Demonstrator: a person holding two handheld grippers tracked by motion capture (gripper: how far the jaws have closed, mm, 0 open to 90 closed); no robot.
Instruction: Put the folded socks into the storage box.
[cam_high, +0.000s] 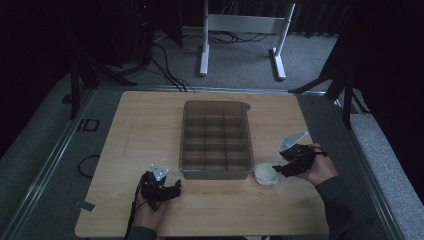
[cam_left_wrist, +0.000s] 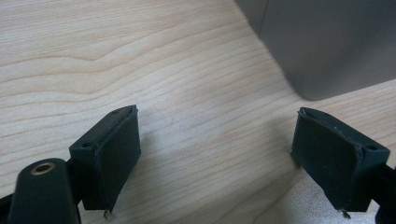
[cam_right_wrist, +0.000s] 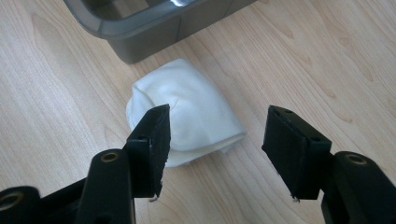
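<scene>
Left gripper (cam_high: 161, 187) and right gripper (cam_high: 292, 160): black bodies, each wearing a grey three-cornered plate on top, a black cable trailing from the left one. Jaws are showing flat, dark rectangular pads (cam_right_wrist: 286, 149) with small screw holes; brass-coloured eyelets (cam_left_wrist: 43, 168) are sitting at the jaw bases. Dark sleeves (cam_high: 345, 205) are covering the forearms.

Light wooden tabletop (cam_high: 145, 125) with visible grain; on it a grey divided organiser tray (cam_high: 216, 140) at the centre and a folded white cloth (cam_high: 265, 174) just beside the tray's near right corner
</scene>
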